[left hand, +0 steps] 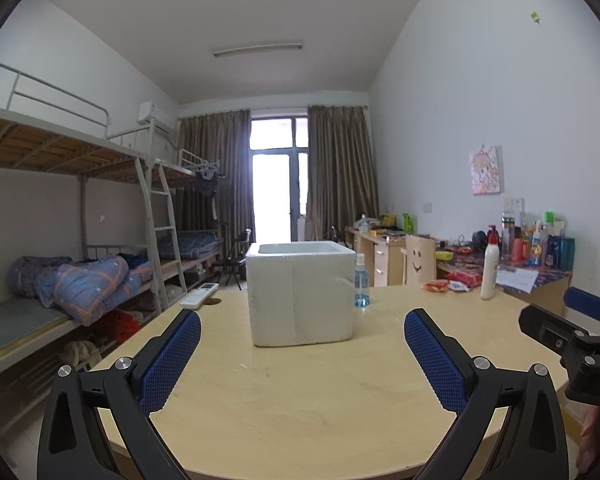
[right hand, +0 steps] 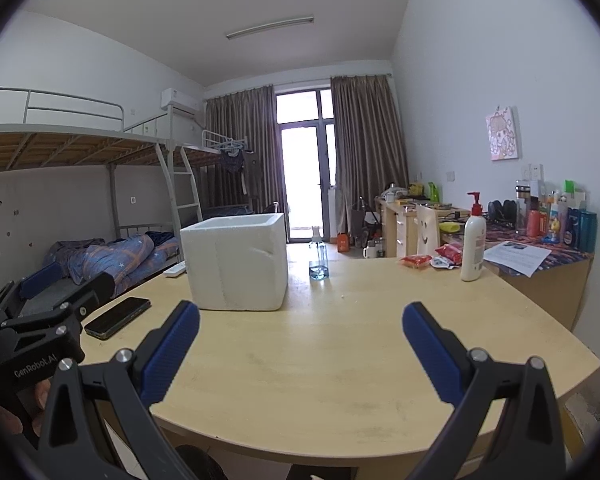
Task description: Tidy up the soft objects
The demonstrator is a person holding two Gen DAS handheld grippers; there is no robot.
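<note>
- Inside of foam box (left hand: pixel 302 292) hidden behind its walls; opening faces up.
- Left gripper (left hand: pixel 302 360) and right gripper (right hand: pixel 300 356) spread wide, empty, above table's (right hand: pixel 340 380) near edge.

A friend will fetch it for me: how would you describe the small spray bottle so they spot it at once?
On the round wooden table, find the big white foam box. Just to its right stands the small spray bottle, upright and apart from the box. It is clear with blue liquid at the bottom, unlike the taller opaque white pump bottle farther right.

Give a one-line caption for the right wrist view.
Open right gripper over a wooden table, facing a white foam box.
</note>
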